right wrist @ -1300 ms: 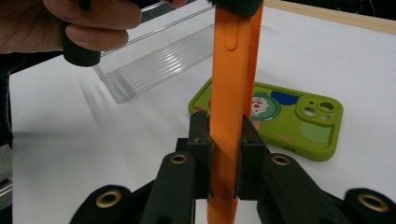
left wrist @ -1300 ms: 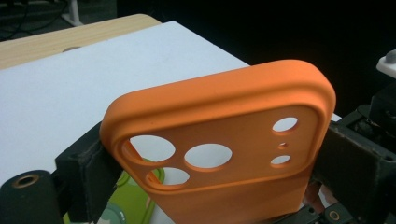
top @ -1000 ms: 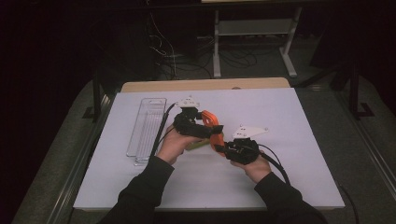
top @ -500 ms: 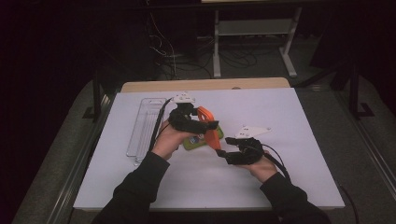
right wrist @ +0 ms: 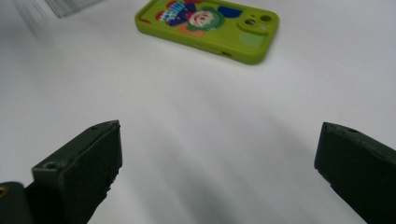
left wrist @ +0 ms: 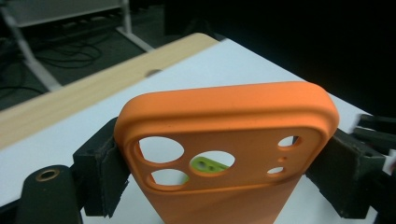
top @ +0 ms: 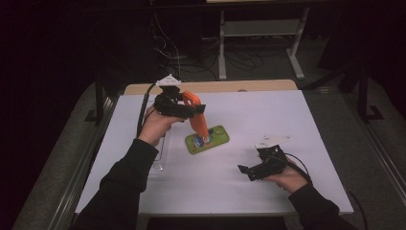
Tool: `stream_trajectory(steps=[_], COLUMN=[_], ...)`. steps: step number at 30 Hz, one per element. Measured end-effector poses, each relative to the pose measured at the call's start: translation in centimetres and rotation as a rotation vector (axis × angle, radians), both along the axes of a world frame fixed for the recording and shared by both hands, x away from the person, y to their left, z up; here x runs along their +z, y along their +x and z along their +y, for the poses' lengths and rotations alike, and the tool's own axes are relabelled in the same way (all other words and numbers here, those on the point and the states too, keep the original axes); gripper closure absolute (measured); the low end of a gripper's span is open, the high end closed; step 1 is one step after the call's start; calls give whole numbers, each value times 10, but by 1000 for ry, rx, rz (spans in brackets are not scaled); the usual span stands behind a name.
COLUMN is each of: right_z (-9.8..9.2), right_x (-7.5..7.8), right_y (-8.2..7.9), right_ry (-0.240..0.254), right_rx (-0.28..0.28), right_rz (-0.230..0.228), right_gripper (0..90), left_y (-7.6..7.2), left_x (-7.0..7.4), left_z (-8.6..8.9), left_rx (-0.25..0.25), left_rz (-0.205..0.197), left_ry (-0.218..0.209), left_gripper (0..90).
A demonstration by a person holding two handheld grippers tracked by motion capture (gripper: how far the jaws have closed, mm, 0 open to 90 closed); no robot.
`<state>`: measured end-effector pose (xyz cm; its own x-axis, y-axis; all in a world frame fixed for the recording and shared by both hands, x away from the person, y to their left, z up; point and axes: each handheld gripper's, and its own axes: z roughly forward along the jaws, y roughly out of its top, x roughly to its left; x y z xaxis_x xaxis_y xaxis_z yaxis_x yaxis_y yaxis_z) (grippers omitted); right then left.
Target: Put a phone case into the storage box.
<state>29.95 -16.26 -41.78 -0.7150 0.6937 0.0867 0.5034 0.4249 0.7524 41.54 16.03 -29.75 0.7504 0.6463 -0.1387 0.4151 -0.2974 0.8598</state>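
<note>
The orange phone case (left wrist: 224, 154) clamped in my left gripper (top: 184, 109) looks like soft matt silicone, smooth, with clean-cut holes and no shine. The pads (left wrist: 100, 177) pressing on its edges are black, dull and rough, a foam-like rubber with frayed corners. Down on the counter (top: 297, 124), a matt white sheet, almost paper-like, with a pale wood strip (top: 210, 87) at the far edge. The green phone case (right wrist: 210, 28) has a slightly glossier, smooth plastic finish and a printed cartoon. My right gripper (right wrist: 217, 168) carries the same matt black pads. The tray (top: 160, 158) is clear, shiny plastic.
</note>
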Motion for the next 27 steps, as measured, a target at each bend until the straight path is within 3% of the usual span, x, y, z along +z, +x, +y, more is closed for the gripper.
stream_trajectory(steps=[6,13,27], right_z=[-21,-34,-42], right_x=[-1,-5,-7], right_y=[-13,-25,-29], right_ry=[-2,-4,-10], right_rx=[-27,-46,-59], right_rz=[-21,-10,-6], right_gripper=[1,1,2], left_y=[13,29,52], left_x=[16,30,30], left_z=[18,42,68], left_rx=[74,173,322], left_rz=[-29,-51,11], left_ry=[-3,68,191], left_gripper=[151,151,151])
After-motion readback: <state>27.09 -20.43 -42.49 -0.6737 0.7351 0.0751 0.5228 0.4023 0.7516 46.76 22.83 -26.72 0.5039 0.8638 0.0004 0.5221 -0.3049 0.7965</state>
